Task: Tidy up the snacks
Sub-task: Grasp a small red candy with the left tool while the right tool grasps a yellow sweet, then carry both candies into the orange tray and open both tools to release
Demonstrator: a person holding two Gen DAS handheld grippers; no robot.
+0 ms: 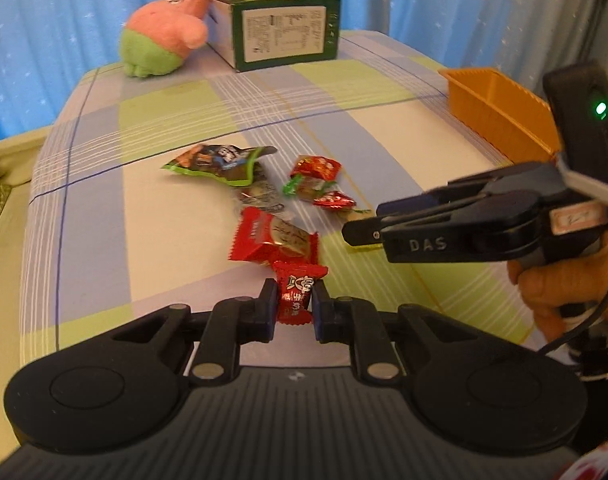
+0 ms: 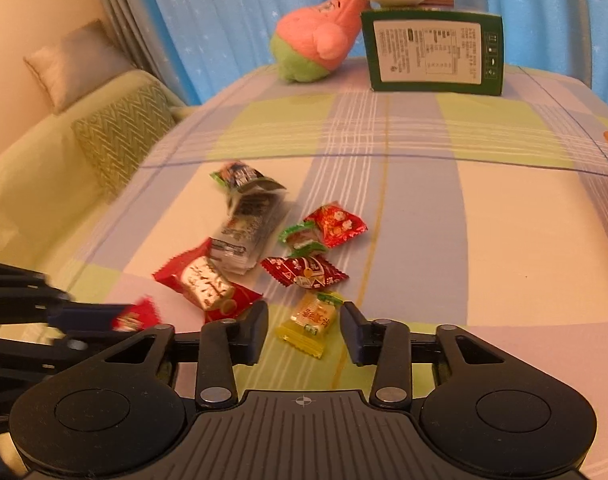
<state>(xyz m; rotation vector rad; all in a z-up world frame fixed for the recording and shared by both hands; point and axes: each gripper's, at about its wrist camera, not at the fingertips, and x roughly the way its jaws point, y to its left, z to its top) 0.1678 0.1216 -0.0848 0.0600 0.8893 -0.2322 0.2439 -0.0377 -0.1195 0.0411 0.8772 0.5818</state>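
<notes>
While the left gripper (image 1: 291,304) is clamped on a small red candy (image 1: 297,294), presumably bound for the orange bin (image 1: 500,114), the right gripper (image 2: 304,332) straddles a yellow candy (image 2: 310,322), jaws apart and not pressing. Other snacks lie beyond it, the bin well apart.

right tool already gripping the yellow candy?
No. The right tool stands open around the yellow candy, with clear gaps between its pads and the wrapper.
</notes>
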